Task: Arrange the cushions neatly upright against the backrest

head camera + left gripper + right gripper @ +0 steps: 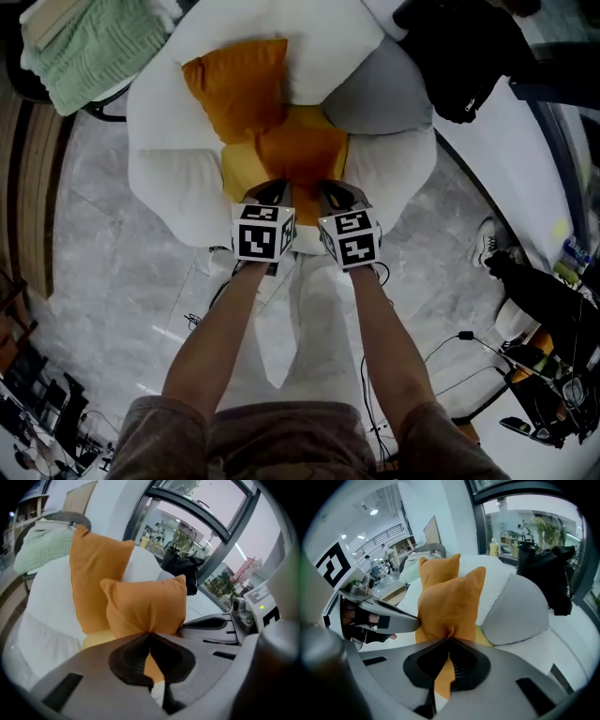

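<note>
A white armchair (pixel 173 173) holds several cushions. Both grippers pinch the near edge of a small orange cushion (pixel 302 155) (pixel 145 604) (pixel 450 599) and hold it raised over the seat. My left gripper (pixel 272 189) (pixel 149 633) is shut on its left part, and my right gripper (pixel 334 191) (pixel 450 640) is shut on its right part. A second orange cushion (pixel 234 82) (pixel 93 569) (pixel 437 568) leans on the backrest at the left. At the right leans a grey cushion (pixel 380 94) (pixel 518 606). A yellow cushion (pixel 237 171) (pixel 96 639) lies flat under the held one.
A green knitted throw (pixel 89 47) (pixel 40 548) lies on a seat at the far left. A black bag (pixel 459 56) (pixel 546 569) sits beyond the armchair at the right. White shoes (pixel 487 244) and cables (pixel 469 352) lie on the marble floor at the right.
</note>
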